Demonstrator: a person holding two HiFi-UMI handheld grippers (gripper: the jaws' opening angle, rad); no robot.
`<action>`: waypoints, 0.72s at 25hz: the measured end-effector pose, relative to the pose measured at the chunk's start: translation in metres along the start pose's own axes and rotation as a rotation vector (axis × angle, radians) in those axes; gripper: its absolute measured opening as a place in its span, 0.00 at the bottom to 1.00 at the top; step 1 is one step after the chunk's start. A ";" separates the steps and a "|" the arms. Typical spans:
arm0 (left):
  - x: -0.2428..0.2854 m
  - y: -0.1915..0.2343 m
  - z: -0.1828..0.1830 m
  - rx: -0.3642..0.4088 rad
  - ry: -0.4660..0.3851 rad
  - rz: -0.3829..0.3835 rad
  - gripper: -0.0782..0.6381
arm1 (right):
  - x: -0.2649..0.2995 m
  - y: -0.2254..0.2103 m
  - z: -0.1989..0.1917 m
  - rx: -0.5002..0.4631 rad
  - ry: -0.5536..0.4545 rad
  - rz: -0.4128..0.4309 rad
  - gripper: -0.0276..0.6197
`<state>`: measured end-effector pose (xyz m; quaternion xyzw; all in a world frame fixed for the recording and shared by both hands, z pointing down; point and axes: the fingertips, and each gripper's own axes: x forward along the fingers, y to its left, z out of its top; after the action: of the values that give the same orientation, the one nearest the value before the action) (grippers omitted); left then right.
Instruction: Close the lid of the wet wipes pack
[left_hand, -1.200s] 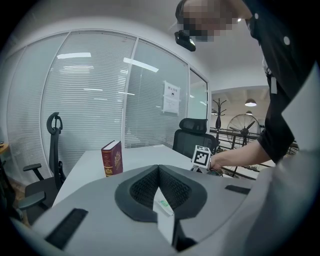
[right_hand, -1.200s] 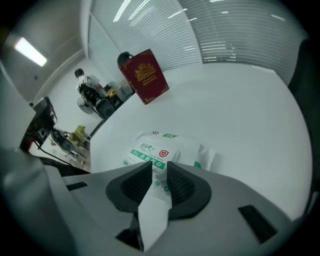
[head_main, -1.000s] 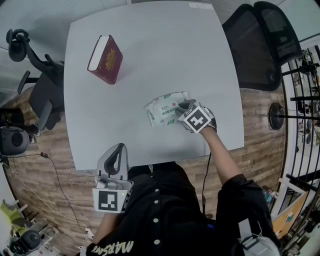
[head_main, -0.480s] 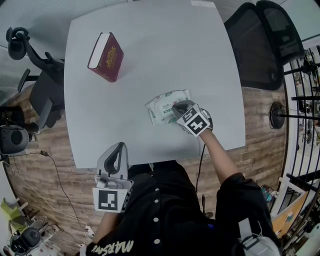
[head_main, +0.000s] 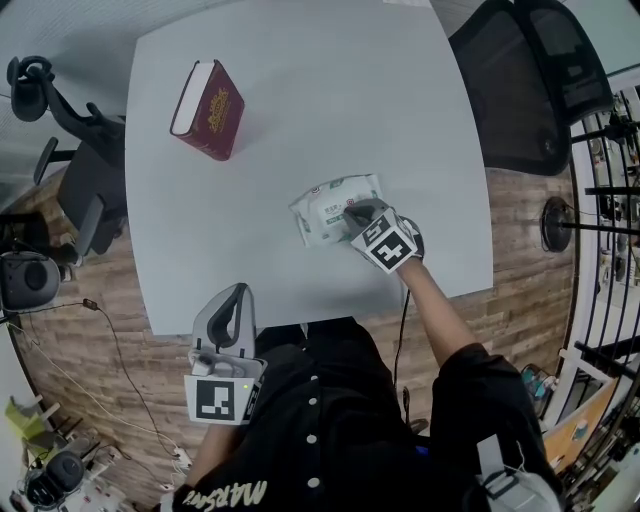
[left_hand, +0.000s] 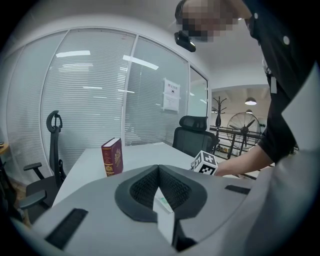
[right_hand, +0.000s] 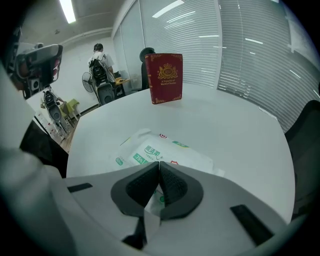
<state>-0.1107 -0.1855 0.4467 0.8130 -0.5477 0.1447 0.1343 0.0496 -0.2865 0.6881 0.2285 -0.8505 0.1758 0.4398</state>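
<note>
Lying flat on the table (head_main: 300, 90), a little right of centre and toward the near edge, the wet wipes pack (head_main: 322, 208) has its long axis running left to right, with the right end tipped slightly farther away. The right gripper (head_main: 358, 213) comes in from the near right and points steeply down. Its jaws are clenched together with nothing between them, and the tips sit over the right part of the pack's top face. In the right gripper view the pack (right_hand: 161, 150) lies directly beyond the closed tips of the right gripper (right_hand: 159, 164), so any push on the lid would go downward and toward the pack's left. Whether the lid is already flat is too small to tell.

The left gripper (head_main: 237, 293) is well apart from the pack, at the near edge of the table. It points across the table with its jaws closed and empty. The right hand is clearly the nearer one.

Counted: one wipes pack, one red book (head_main: 208, 110) at the far left, two grippers, and two black chairs, one at the far right (head_main: 530, 90) and one at the left (head_main: 75, 160).
</note>
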 end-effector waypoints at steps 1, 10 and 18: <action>0.000 0.000 0.000 -0.001 0.002 -0.001 0.12 | 0.000 0.000 0.000 -0.006 -0.002 -0.003 0.09; 0.001 0.000 -0.001 -0.001 0.002 -0.003 0.12 | 0.003 0.003 -0.001 -0.161 0.046 -0.072 0.09; 0.001 -0.002 0.005 0.008 -0.026 -0.014 0.12 | 0.005 0.003 -0.002 -0.222 0.040 -0.100 0.09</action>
<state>-0.1086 -0.1873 0.4423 0.8192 -0.5431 0.1354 0.1251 0.0465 -0.2844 0.6932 0.2172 -0.8434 0.0629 0.4874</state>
